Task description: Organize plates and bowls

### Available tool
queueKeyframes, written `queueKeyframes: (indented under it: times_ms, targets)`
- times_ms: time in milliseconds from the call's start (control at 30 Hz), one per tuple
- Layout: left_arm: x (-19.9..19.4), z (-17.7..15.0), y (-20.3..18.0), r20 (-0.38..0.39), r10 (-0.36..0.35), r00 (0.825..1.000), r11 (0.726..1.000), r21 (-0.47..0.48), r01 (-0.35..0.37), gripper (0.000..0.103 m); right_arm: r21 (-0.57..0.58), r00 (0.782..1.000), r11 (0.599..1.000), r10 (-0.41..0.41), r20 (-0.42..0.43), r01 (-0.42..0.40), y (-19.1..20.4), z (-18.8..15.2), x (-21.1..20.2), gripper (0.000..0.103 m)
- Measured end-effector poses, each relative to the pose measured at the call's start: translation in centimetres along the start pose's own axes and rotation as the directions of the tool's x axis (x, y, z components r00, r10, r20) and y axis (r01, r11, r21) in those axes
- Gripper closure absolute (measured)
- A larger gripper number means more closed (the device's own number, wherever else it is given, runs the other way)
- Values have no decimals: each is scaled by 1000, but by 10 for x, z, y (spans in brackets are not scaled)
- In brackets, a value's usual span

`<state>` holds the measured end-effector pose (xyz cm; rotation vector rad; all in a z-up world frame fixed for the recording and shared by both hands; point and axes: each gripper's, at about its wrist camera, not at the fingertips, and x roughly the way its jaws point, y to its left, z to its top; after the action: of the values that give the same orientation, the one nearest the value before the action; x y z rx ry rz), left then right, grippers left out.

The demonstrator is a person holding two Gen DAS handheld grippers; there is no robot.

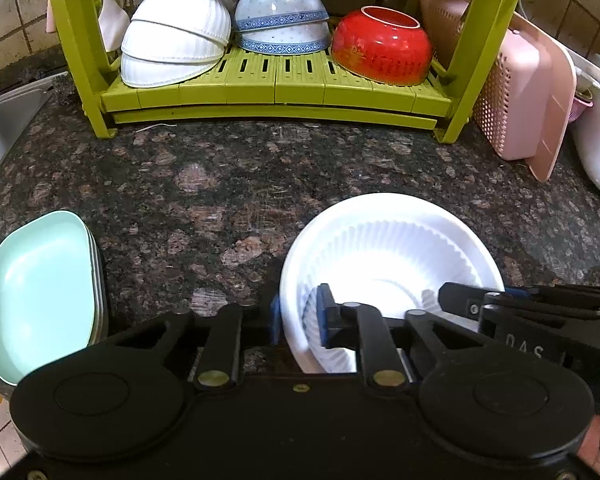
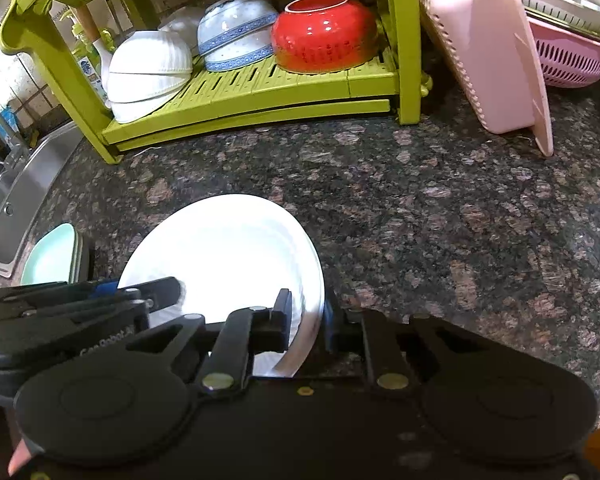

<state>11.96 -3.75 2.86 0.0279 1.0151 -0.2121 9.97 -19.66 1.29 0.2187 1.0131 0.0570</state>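
Mint plates [image 1: 40, 292] sit stacked at the left edge of the granite counter [image 1: 260, 168], then the left gripper [image 1: 298, 320] pinches the white ribbed bowl's [image 1: 392, 256] near-left rim while the right gripper [image 2: 310, 322] clamps its opposite rim, green rack [image 1: 276, 92] behind.

Both grippers are matte black, with round housings, brass-coloured pivot screws and blue-padded jaws.

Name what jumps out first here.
The white ribbed bowl near the counter's front, with the left gripper and right gripper each clamped on opposite sides of its rim. Behind it, the red bowl upside down on the green rack.
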Motion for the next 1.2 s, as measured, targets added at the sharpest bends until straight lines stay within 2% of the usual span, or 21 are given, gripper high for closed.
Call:
queueKeyframes:
  times_ms: [367, 667, 900, 1200]
  targets:
    - [-1, -1, 3, 0, -17, 1000, 1000, -8, 17, 83, -7, 1000, 1000, -19, 19, 19, 4, -1, -3, 86]
    - [-14, -1, 12, 38, -8, 999, 999, -31, 9, 83, -22, 999, 1000, -12, 34, 13, 14, 3, -3, 86]
    - [-28, 1, 32, 79, 37, 996, 997, -65, -32, 83, -44, 998, 999, 25, 59, -23, 40, 10, -7, 86]
    - [-53, -4, 89, 132, 164, 978, 977, -162, -141, 83, -96, 987, 986, 142, 72, -135, 106, 20, -6, 86]
